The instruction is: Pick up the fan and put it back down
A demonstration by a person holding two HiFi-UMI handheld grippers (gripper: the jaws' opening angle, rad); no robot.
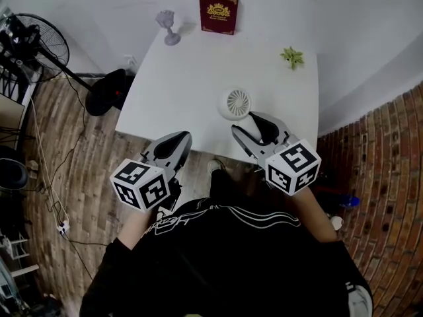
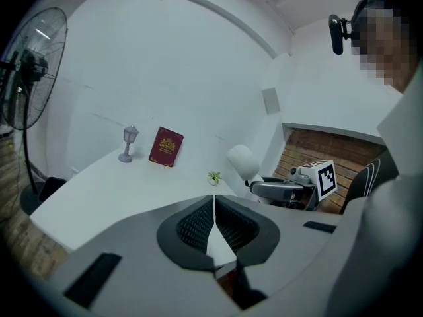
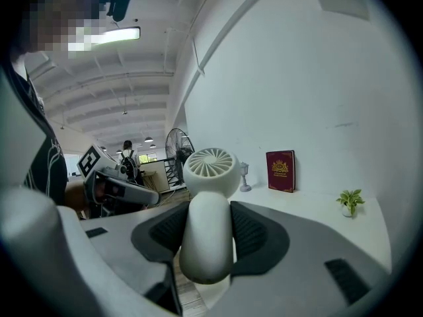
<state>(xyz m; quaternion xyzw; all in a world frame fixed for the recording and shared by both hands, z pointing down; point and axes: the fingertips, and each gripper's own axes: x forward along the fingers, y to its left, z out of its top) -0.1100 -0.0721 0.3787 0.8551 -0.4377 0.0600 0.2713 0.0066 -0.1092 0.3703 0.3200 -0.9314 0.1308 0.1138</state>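
A small white hand fan (image 1: 236, 103) with a round slatted head hangs over the white table's (image 1: 192, 78) front right part. My right gripper (image 1: 250, 125) is shut on its handle. In the right gripper view the handle (image 3: 206, 236) fills the gap between the dark pads and the head (image 3: 210, 170) rises beyond them. I cannot tell whether the fan touches the table. My left gripper (image 1: 178, 140) hovers at the table's front edge, left of the fan, shut and empty. In the left gripper view its pads (image 2: 198, 224) meet, with the fan (image 2: 242, 160) and right gripper (image 2: 284, 190) off to the right.
At the table's far edge stand a dark red book (image 1: 219, 12) and a small grey lamp figurine (image 1: 168, 27). A little potted plant (image 1: 292, 57) sits at the right. A black pedestal fan (image 1: 39, 41) stands on the brick floor at the left, with cables nearby.
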